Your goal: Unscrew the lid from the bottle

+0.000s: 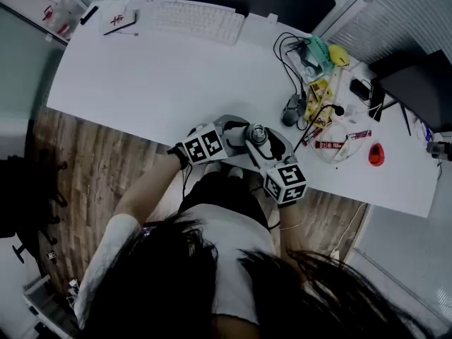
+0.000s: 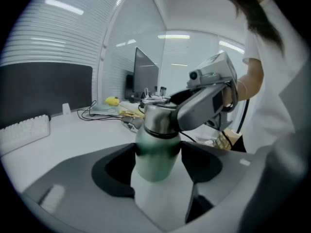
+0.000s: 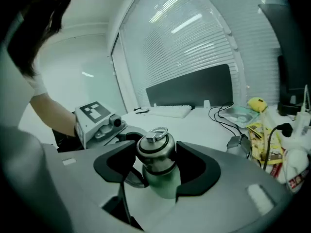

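A green metal bottle [image 2: 154, 155] with a steel lid [image 3: 155, 149] and a ring on top stands upright at the near edge of the white desk [image 1: 141, 83]. My left gripper [image 2: 158, 159] is shut on the bottle's green body, both pads pressed to its sides. My right gripper [image 3: 155, 161] comes in from the other side, higher up, its pads against the steel lid. In the head view the bottle [image 1: 258, 133] shows between the left gripper [image 1: 236, 138] and the right gripper [image 1: 270, 154], close to the person's body.
A white keyboard [image 1: 191, 20] lies at the desk's far side. To the right are black cables [image 1: 293, 55], a mouse [image 1: 292, 109], yellow packets [image 1: 319, 90] and a red object [image 1: 376, 154]. A monitor [image 2: 146, 76] stands further right. Wooden floor [image 1: 92, 168] shows beneath the desk edge.
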`<state>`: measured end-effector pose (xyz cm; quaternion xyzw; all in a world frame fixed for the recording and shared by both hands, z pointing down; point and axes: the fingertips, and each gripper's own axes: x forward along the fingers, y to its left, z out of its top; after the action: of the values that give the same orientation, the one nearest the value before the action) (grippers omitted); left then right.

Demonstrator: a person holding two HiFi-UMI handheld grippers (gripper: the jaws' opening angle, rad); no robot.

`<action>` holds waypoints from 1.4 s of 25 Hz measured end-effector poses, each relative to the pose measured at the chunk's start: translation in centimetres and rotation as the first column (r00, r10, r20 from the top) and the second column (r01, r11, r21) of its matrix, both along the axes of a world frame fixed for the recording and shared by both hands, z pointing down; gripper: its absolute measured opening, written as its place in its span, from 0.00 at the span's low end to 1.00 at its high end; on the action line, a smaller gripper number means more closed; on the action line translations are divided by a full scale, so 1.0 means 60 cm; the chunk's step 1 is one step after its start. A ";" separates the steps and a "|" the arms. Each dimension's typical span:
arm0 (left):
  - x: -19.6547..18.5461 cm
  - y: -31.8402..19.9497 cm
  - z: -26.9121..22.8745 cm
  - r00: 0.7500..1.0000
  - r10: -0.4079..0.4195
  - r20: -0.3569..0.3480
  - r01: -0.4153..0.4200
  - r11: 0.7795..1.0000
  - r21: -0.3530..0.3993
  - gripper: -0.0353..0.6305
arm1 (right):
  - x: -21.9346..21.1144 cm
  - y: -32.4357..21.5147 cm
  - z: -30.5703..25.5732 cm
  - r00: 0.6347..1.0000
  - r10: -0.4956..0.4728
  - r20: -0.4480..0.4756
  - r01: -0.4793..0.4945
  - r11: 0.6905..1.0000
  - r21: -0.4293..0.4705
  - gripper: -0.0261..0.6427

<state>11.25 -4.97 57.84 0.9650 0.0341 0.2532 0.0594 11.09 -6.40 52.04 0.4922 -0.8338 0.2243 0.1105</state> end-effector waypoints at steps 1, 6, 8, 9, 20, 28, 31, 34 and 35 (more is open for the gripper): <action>-0.001 0.001 0.000 0.999 -0.033 -0.006 0.033 0.999 -0.002 0.57 | 0.000 -0.002 0.000 0.999 0.035 -0.018 -0.035 0.999 0.007 0.40; -0.001 0.001 0.000 0.990 -0.140 -0.024 0.140 0.990 -0.003 0.57 | -0.001 -0.008 -0.001 0.988 0.137 -0.068 -0.135 0.990 0.034 0.40; -0.002 0.002 0.000 0.989 -0.146 -0.030 0.146 0.989 -0.008 0.57 | -0.001 -0.007 -0.001 0.990 0.127 -0.060 -0.125 0.991 0.039 0.40; -0.003 0.002 0.000 0.990 -0.140 -0.030 0.140 0.990 -0.011 0.57 | -0.002 -0.007 -0.001 0.993 0.105 -0.057 -0.103 0.994 0.039 0.40; -0.013 0.003 -0.003 0.987 0.158 0.029 -0.157 0.987 -0.021 0.57 | -0.028 0.000 -0.005 0.933 -0.357 -0.050 0.358 0.933 0.024 0.42; -0.018 0.003 -0.001 0.913 0.405 0.046 -0.404 0.914 -0.029 0.57 | -0.041 0.012 -0.002 0.731 -0.680 -0.049 0.682 0.731 0.020 0.42; -0.021 0.003 0.001 0.874 0.482 0.060 -0.482 0.876 -0.022 0.57 | -0.049 0.015 -0.003 0.643 -0.764 -0.053 0.766 0.643 0.012 0.42; -0.020 0.000 0.000 0.837 0.542 0.074 -0.542 0.840 -0.018 0.57 | -0.051 0.016 -0.005 0.566 -0.823 -0.040 0.824 0.567 -0.013 0.42; -0.020 0.000 0.000 0.828 0.556 0.076 -0.557 0.831 -0.018 0.57 | -0.051 0.017 -0.005 0.543 -0.839 -0.035 0.839 0.543 -0.018 0.42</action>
<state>10.07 -4.96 57.84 0.9028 0.3105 0.2969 -0.0181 8.02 -5.38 51.75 0.0384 -0.9654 0.1339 0.2203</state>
